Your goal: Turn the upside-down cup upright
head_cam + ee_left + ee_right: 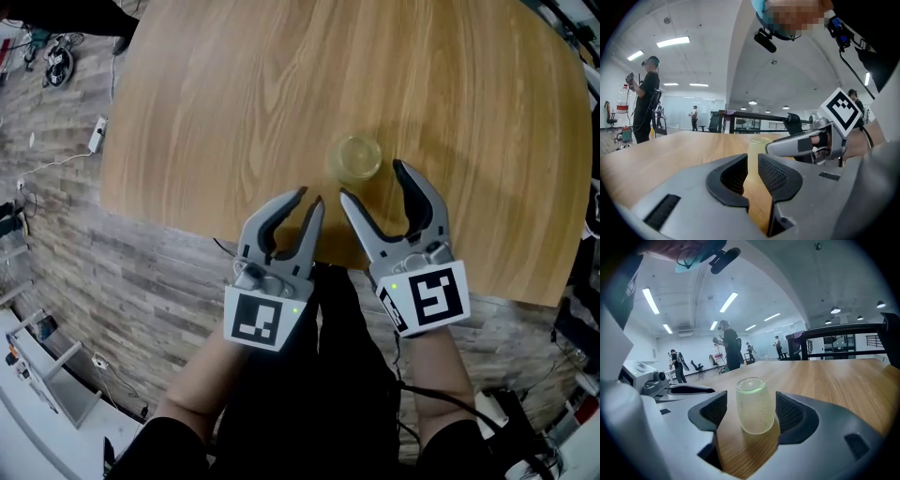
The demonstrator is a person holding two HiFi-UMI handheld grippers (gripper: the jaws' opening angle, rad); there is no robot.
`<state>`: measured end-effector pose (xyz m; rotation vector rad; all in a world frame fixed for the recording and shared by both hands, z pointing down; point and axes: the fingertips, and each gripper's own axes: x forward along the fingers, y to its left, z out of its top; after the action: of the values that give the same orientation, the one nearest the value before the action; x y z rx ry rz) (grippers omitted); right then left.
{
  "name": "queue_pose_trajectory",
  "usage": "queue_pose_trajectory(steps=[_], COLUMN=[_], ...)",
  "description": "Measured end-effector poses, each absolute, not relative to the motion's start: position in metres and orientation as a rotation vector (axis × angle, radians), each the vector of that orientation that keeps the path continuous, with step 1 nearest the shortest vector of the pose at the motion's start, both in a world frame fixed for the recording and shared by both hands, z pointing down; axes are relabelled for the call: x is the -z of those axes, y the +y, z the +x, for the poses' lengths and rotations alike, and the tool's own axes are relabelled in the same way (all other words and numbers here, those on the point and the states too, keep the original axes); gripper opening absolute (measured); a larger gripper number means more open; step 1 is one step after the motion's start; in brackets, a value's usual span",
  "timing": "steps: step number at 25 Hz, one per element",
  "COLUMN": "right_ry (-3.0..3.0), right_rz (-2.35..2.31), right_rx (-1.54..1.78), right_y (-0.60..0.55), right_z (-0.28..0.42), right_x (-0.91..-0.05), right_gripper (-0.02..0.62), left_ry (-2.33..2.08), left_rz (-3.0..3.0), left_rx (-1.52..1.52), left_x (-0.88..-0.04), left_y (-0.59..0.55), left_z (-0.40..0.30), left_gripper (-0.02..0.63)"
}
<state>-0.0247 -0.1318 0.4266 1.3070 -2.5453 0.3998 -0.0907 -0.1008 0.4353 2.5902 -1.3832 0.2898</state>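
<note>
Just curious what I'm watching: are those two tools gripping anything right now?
Left tool: slightly open, empty.
Right tool: wide open, cup just ahead, not gripped.

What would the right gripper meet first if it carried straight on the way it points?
Most likely the cup, on the table just ahead of the right gripper, in line with the gap between its open jaws.

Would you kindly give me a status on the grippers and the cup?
Right gripper open, cup just ahead of its fingers, untouched. Left gripper slightly open, empty. Cup upside down on table. Nothing in the way.
</note>
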Motion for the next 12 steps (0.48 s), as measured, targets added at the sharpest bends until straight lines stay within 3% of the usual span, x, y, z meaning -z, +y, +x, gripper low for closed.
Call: queue_pose_trajectory(steps=[12], right_ry=[-2.513], right_rz=[1.262], right_rx=[-0.364], right_y=[-0.165], right_z=[-0.051], right_x=[-0.459], right_gripper=[0.301], left_ry=[-1.432], left_rz=[2.567], left_rx=[-0.339], left_x=[-0.463], left_y=[-0.107], left_z=[-0.101], left_gripper=[0.075])
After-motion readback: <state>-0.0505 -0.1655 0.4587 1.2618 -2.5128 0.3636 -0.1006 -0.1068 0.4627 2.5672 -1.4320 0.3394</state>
